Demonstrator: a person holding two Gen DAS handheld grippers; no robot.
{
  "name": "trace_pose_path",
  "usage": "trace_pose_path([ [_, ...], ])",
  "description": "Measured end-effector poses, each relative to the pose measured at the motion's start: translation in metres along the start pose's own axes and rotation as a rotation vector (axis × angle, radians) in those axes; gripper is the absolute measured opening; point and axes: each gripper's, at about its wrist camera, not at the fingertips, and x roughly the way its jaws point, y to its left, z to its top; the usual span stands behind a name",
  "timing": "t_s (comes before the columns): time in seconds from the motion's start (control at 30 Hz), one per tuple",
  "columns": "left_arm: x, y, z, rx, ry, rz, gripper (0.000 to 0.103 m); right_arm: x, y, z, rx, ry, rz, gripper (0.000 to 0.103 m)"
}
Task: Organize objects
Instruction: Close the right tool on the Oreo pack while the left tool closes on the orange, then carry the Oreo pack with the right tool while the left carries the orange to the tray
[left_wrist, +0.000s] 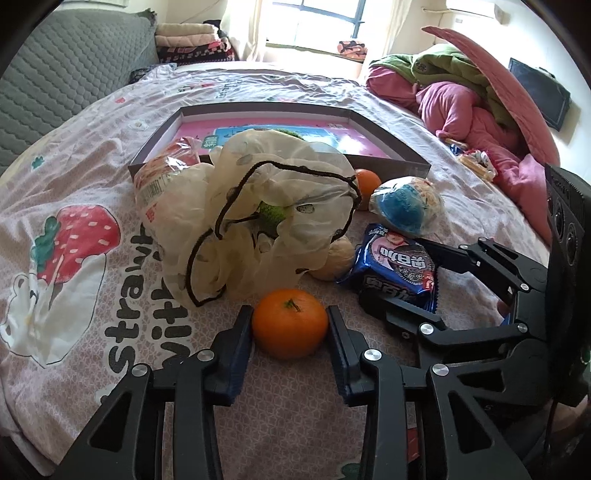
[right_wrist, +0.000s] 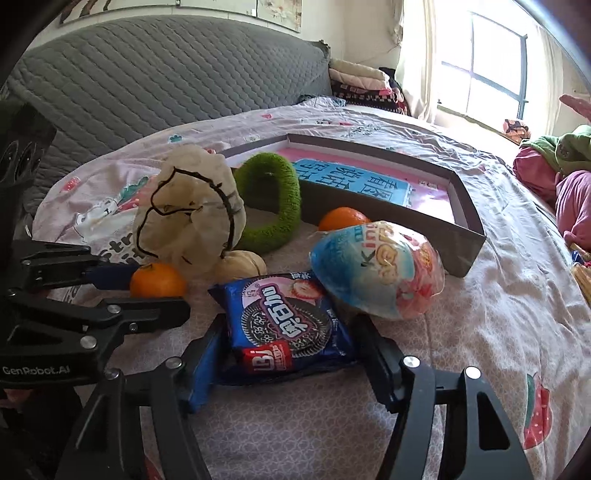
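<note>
Two pairs of tongs are down on the bed at once. The left tongs (left_wrist: 290, 325) stand open about as wide as the orange (left_wrist: 290, 323) between them, one jaw on either side; whether the pads touch the peel I cannot tell. The right tongs (right_wrist: 288, 354) gape wider around the near end of the cookie packet (right_wrist: 286, 328), with a small gap showing on the right side, so nothing is gripped yet.

To do this step well, I judge each should close slowly and squarely: the orange at its widest part so it cannot roll out, the packet by its flat sides rather than a crinkly seam.

Taking the box (left_wrist: 406, 157) as the landmark, both things lie on the bedsheet in front of it, the packet nearer its right corner. A second orange (left_wrist: 367, 182) sits against its front wall, beside a wrapped bun (left_wrist: 406, 205). A mesh bag (left_wrist: 258, 206) slumps against its front left.
</note>
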Motion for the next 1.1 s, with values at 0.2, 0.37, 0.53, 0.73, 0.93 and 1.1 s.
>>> trace_pose_path([
  [0.2, -0.004, 0.002, -0.001, -0.015, -0.006, -0.007, 0.039, -0.012, 0.0, 0.0, 0.01, -0.03, 0.005, 0.066],
  [0.37, -0.009, 0.004, -0.003, -0.034, -0.006, -0.016, 0.038, -0.018, 0.002, 0.002, 0.001, -0.028, -0.011, 0.066],
  [0.53, -0.012, 0.006, -0.006, -0.045, -0.001, -0.023, 0.038, -0.007, 0.006, -0.002, -0.015, 0.056, -0.024, 0.066],
  [0.73, -0.016, 0.011, -0.009, -0.067, 0.012, -0.037, 0.039, -0.002, 0.006, 0.001, 0.017, 0.061, -0.034, 0.063],
  [0.93, -0.024, 0.015, -0.008, -0.079, 0.005, -0.045, 0.039, -0.008, 0.011, 0.004, 0.017, 0.062, -0.053, 0.057],
  [1.1, -0.033, 0.016, -0.003, -0.081, -0.018, -0.051, 0.039, -0.022, 0.016, 0.01, 0.034, 0.032, -0.027, 0.057],
])
